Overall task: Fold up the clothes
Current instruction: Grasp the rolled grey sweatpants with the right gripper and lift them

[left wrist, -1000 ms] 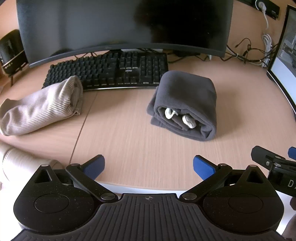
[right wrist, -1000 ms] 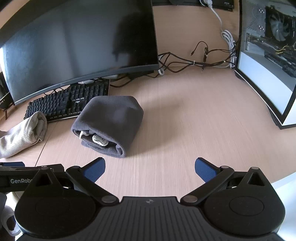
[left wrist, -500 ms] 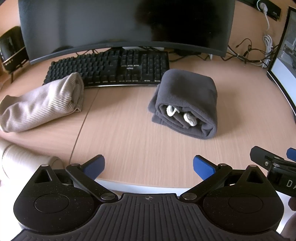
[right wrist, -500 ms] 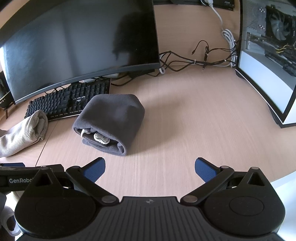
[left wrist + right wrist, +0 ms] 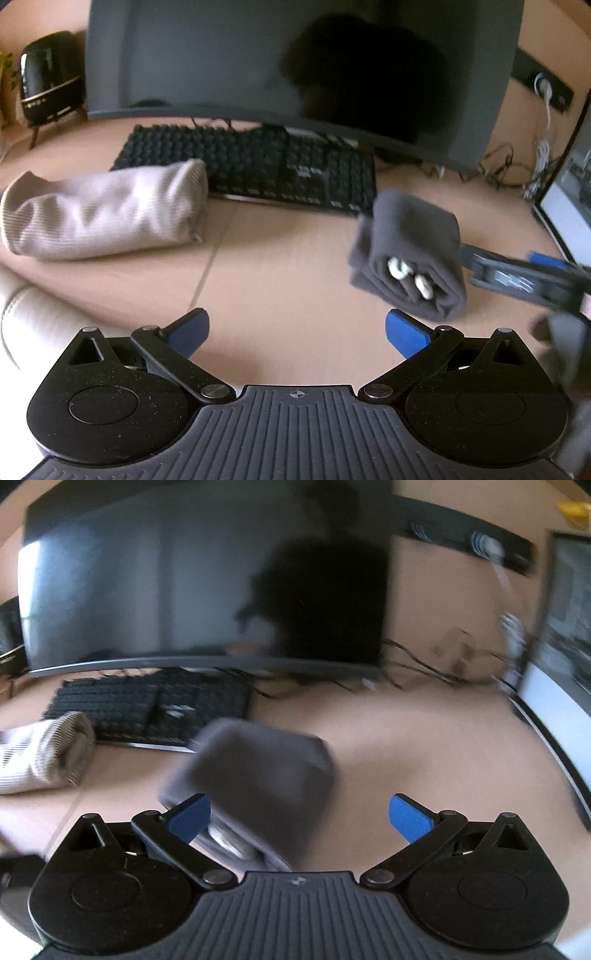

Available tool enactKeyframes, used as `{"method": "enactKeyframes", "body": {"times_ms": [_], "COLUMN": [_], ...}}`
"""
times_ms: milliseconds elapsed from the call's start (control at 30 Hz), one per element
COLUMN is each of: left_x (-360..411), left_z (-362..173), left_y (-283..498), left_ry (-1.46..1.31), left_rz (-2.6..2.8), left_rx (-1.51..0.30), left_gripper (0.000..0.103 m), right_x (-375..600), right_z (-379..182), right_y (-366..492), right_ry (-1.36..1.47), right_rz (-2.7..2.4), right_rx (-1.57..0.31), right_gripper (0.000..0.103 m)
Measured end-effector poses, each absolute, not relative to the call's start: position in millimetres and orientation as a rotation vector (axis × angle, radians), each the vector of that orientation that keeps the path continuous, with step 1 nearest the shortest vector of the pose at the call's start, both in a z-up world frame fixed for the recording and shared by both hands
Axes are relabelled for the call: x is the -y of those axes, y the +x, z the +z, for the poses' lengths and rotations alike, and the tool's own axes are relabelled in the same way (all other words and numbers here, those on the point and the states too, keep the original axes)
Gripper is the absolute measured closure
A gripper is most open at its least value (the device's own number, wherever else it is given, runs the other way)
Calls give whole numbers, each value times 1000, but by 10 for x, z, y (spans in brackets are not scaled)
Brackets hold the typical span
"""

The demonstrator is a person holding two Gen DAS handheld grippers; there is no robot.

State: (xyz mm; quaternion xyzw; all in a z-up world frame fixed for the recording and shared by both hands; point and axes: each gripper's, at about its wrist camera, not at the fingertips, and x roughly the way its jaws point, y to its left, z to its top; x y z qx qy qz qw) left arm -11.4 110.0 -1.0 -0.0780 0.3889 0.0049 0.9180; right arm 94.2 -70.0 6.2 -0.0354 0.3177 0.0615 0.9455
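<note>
A folded dark grey garment [image 5: 410,251] with white drawstring ends lies on the wooden desk; it fills the near centre of the blurred right wrist view [image 5: 258,779]. A rolled beige ribbed garment [image 5: 107,214] lies at the left [image 5: 44,753]. My left gripper [image 5: 297,332] is open and empty, over bare desk left of the grey garment. My right gripper [image 5: 299,816] is open, its jaws wide around the garment's near end, not closed on it. It also shows in the left wrist view [image 5: 524,280] just right of the garment.
A black keyboard [image 5: 266,170] and a large curved monitor [image 5: 295,66] stand behind the clothes. A second screen [image 5: 569,199] and cables are at the right. A black speaker [image 5: 48,81] stands at the far left. A beige cushion [image 5: 33,321] sits at the desk's near left.
Both grippers moved forward over the desk. The right one advanced fast to the grey garment, which now lies between its open jaws. Both stayed open.
</note>
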Motion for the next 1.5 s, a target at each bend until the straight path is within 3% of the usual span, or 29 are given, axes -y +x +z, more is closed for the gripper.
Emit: {"method": "enactKeyframes", "body": {"times_ms": [267,533,733,967,1100,1300,1500], "left_x": [-1423,-1211,-721,261,424,475,44], "left_z": [-43,-112,-174,-424,-672,-876,-825], "left_y": [-31,333,662,1339,1526,1618,1451], "left_ry": [-149,-139,-187,-116,-73,-35,-128], "left_rz": [-6,-135,-292,-395,-325,-227,-134], "left_rx": [-807,-829,-850,-855,-931,-1010,-1038], "left_gripper": [0,0,0,0,0,0,0], "right_x": [6,1002,2220,2435,2392,1986,1779], "right_z": [-306,-80,317,220,75,-177,-511], "right_y": [1296,1293,1002,909,949,1177,1319], "right_ry": [-244,-258,12,290,383,-145,-312], "right_rz": [112,-341,-492,39,203,1,115], "right_rx": [-673,-590,-568,-587,-607,-568,-680], "right_gripper": [0,0,0,0,0,0,0]}}
